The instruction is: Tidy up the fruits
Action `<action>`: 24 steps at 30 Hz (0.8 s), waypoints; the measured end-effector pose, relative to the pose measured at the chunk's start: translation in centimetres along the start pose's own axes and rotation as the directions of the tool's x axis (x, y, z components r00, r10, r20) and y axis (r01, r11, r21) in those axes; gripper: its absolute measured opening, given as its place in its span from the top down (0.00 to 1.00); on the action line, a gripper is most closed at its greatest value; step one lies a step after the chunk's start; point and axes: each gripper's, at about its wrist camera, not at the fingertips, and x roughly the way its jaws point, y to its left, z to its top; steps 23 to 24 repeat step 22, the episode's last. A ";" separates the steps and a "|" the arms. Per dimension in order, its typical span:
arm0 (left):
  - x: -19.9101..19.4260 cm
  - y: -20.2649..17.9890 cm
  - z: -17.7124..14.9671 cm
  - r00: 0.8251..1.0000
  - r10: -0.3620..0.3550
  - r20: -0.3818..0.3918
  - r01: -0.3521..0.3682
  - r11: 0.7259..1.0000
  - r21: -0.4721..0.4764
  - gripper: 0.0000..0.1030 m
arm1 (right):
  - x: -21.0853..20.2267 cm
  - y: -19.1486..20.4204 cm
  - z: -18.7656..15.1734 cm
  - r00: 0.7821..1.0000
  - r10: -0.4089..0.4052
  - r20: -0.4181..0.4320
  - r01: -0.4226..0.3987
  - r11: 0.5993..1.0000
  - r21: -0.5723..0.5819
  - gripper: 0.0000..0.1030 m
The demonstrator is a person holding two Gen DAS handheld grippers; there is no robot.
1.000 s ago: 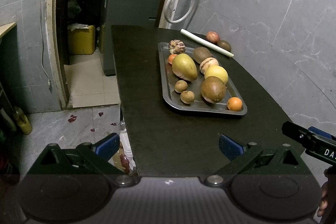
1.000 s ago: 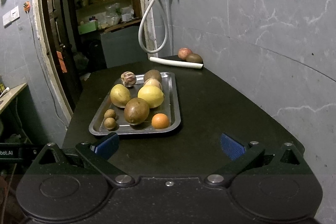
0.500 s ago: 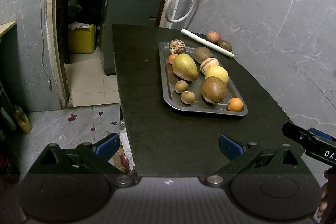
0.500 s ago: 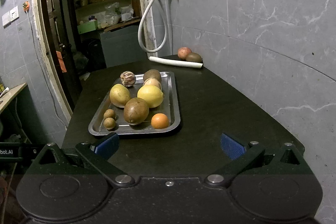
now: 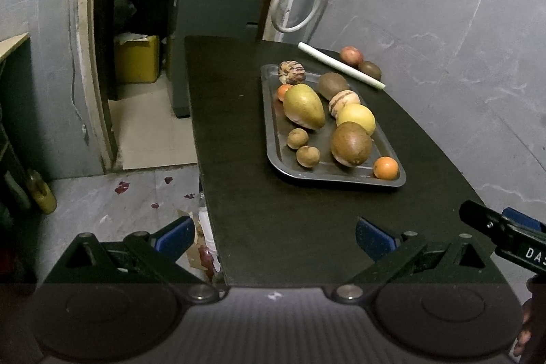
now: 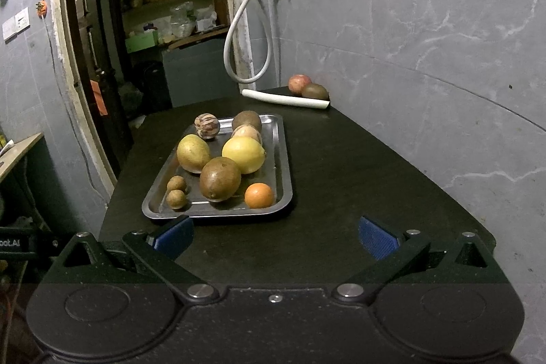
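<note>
The dark worktop (image 6: 358, 179) is lying in front of both tongs. The metal tray (image 6: 283, 159) is sitting on it, just ahead of the right tongs (image 6: 274, 236) and further ahead of the left tongs (image 5: 273, 236). It is holding a brown round fruit (image 6: 220, 178), a yellow lemon (image 6: 243, 154), a green mango (image 6: 192, 153), an orange (image 6: 259, 195) and two little brown fruits (image 6: 176, 199). Both tongs are staying wide apart, holding nothing. An apple (image 6: 299, 83) is resting far ahead, off the tray.
</note>
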 end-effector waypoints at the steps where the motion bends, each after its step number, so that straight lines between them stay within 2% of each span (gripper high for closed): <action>1: 0.0 -0.1 0.1 1.000 0.002 0.000 -0.002 1.000 0.005 0.01 | 0.0 0.0 0.0 1.000 -0.001 0.000 0.001 1.000 0.002 0.01; 24: 0.4 0.5 0.5 1.000 0.014 -0.007 -0.014 1.000 0.000 0.01 | 0.3 0.0 0.3 1.000 -0.004 -0.007 0.004 1.000 -0.001 0.01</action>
